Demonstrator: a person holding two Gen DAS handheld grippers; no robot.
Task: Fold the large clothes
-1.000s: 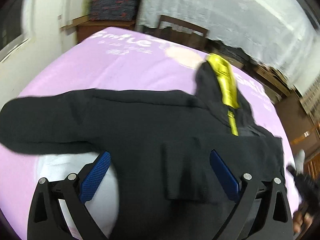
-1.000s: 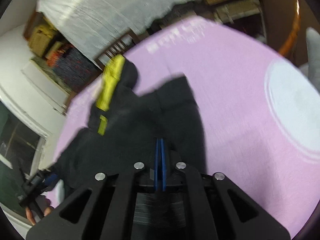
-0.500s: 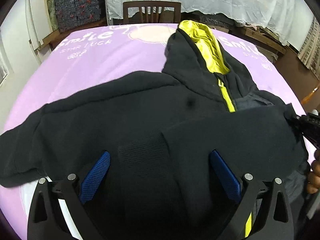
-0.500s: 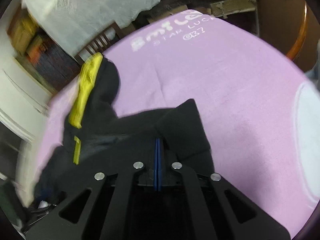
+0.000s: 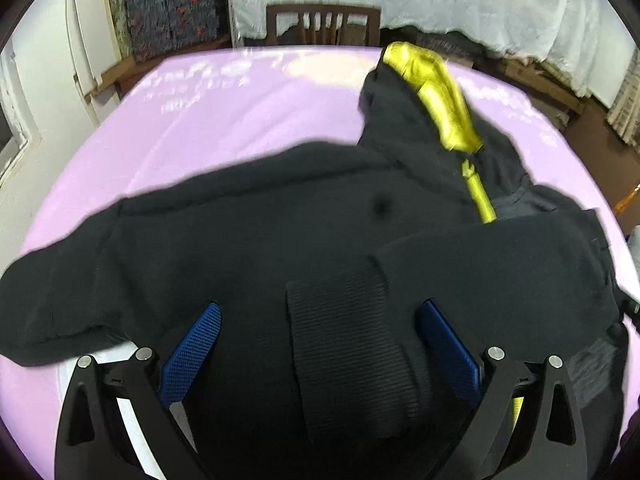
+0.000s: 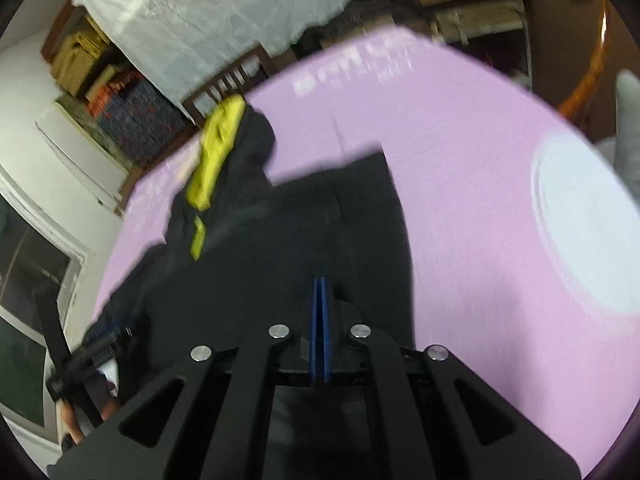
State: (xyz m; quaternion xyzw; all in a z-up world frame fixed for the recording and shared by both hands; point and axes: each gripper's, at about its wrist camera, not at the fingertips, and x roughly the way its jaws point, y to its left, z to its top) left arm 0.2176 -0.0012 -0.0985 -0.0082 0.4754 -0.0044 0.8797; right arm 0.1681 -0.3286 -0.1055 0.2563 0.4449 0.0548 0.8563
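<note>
A black hoodie point(image 5: 280, 240) lies spread on the lilac counter point(image 5: 224, 120), its right sleeve now folded across the chest; left gripper point(image 5: 320, 344) fingers apart above the cuff, right gripper point(image 6: 320, 320) fingers together.

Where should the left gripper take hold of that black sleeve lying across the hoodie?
Probably at the ribbed cuff, the sleeve's free end, lying on the black hoodie right between the open pads of the left gripper. Come straight down from above, one pad on each long edge; its thick, firm band should pinch cleanly without catching the body fabric beneath.
</note>
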